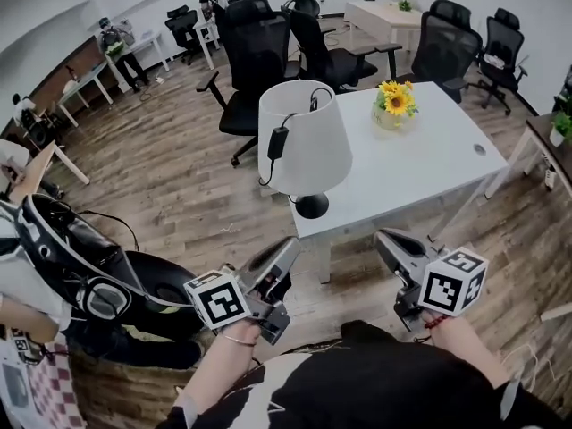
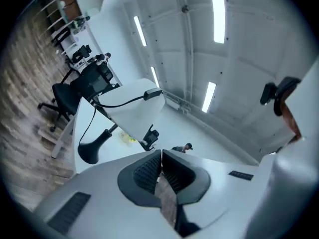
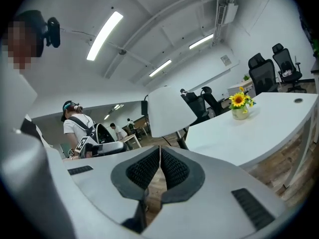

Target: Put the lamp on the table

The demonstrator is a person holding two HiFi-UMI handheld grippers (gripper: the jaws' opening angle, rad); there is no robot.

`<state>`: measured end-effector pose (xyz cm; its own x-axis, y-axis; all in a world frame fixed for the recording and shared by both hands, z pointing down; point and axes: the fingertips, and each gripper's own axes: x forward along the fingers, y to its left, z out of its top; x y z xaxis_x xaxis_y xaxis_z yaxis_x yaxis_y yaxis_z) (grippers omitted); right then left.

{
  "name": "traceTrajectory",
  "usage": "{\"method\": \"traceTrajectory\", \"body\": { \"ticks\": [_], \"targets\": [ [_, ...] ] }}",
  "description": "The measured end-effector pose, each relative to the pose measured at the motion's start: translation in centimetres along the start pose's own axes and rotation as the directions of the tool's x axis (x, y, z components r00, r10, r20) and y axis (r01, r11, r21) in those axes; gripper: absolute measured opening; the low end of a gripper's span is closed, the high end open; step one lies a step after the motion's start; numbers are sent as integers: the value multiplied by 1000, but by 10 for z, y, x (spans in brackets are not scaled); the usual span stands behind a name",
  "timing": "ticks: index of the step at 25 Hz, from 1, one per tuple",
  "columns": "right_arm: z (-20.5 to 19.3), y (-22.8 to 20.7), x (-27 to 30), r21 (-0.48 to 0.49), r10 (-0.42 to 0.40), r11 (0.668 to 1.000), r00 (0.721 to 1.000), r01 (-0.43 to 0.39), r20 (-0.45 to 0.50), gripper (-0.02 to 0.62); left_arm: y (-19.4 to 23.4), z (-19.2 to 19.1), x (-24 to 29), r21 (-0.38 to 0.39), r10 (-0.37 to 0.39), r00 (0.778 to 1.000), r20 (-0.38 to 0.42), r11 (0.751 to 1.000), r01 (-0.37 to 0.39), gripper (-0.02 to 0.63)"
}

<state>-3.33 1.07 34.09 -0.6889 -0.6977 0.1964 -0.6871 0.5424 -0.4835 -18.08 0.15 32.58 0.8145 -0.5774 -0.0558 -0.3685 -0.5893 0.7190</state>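
1. White lamp (image 1: 313, 146) stands upright on the table (image 1: 438, 164), with its base just inside the near corner. I'd call the placement done.
2. Left gripper (image 1: 284, 247) and right gripper (image 1: 386, 239) both have their claws pressed together with nothing between the pads. Both are apart from the lamp, on my side of the table.
3. Main risk: the base is close to the edge and the shade is wide. A knock from either gripper could tip it off toward the floor.
4. Cord (image 1: 278, 141) is draped over the shade, with its switch hanging down the side. If a claw catches that loop, it drags the lamp along.
5. Vase of sunflowers (image 1: 394, 105) is well apart from the lamp, so it's a low concern.
6. If I nudge the lamp inward, I'd grip low on the stand, not the shade.
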Motion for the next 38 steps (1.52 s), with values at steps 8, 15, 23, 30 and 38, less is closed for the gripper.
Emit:
{"method": "traceTrajectory", "body": {
  "ticks": [8,15,23,30,38],
  "targets": [
    [-26,34,4,-48,-9,999,1000,8,-22,20,-5,-25,-60,336,146,981,-125,937,-96,15],
    [-69,42,4,-25,-46,999,996,44,-79,17,18,-47,-102,389,233,963,-136,906,-165,14],
    [-93,41,-4,-10,-87,996,991,87,-104,15,18,-61,-108,367,225,963,-146,916,-159,14],
    [-92,36,-4,-25,-113,994,988,111,-108,16,22,-58,-103,370,209,968,-138,917,-146,14],
    [-92,28,-2,-27,-128,992,986,126,-109,15,27,-58,-101,367,207,968,-143,919,-142,14]
  ]
}}
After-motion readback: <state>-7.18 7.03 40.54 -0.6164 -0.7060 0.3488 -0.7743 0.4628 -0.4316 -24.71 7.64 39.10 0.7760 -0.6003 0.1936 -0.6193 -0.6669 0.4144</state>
